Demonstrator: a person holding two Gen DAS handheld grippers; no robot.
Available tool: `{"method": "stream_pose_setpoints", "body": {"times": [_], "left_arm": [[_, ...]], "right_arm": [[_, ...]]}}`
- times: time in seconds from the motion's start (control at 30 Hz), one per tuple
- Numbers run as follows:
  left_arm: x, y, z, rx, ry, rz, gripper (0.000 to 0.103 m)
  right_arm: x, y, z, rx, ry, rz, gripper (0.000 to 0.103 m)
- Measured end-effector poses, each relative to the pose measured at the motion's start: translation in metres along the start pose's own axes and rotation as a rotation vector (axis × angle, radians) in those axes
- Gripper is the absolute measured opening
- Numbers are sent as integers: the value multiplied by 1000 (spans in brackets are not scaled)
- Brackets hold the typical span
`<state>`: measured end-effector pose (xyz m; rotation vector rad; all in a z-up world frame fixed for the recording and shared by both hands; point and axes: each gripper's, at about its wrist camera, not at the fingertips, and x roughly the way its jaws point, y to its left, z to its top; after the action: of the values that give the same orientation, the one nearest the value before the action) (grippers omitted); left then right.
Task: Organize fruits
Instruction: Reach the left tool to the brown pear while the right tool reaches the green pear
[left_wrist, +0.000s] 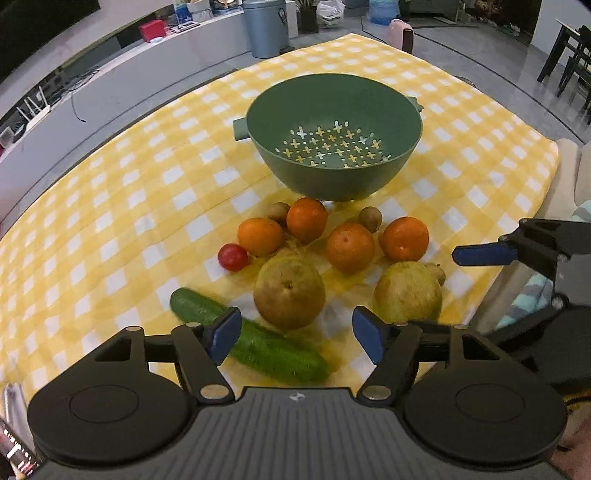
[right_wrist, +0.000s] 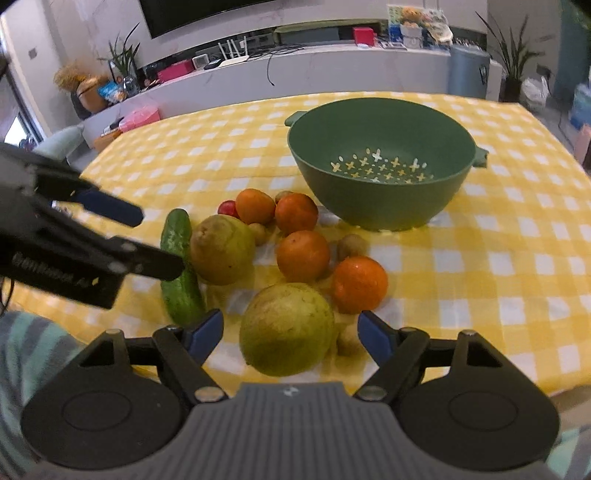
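Observation:
An empty green colander (left_wrist: 332, 181) (right_wrist: 384, 206) stands on the yellow checked cloth. In front of it lie several oranges (left_wrist: 349, 246) (right_wrist: 303, 255), two yellow-green pears, a cucumber (left_wrist: 273, 347) (right_wrist: 181, 291), a small red fruit (left_wrist: 232, 257) and small brown fruits. My left gripper (left_wrist: 297, 334) is open just above the cloth, with the left pear (left_wrist: 289, 291) just ahead of its pads and the cucumber under its left finger. My right gripper (right_wrist: 290, 334) is open around the near pear (right_wrist: 287, 328), and its pads stand apart from it.
The table's near edge runs close under both grippers. A striped sleeve (right_wrist: 33, 354) shows at the lower left. Beyond the table are a grey bin (left_wrist: 264, 27), a long white counter (right_wrist: 295, 70) with clutter, plants and dark chairs (left_wrist: 570, 59).

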<state>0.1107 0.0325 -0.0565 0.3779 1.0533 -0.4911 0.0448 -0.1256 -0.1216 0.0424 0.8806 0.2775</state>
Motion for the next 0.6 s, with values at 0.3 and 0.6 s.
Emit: {"method": "stream_pose_setpoints", "body": {"times": [0.3, 0.6], "left_arm": [[35, 3, 5, 32, 35, -1, 83], [52, 7, 6, -21, 57, 0, 83]], "right_arm": [[21, 1, -2, -26, 14, -2, 77], [37, 6, 2, -58, 39, 1, 74]]}}
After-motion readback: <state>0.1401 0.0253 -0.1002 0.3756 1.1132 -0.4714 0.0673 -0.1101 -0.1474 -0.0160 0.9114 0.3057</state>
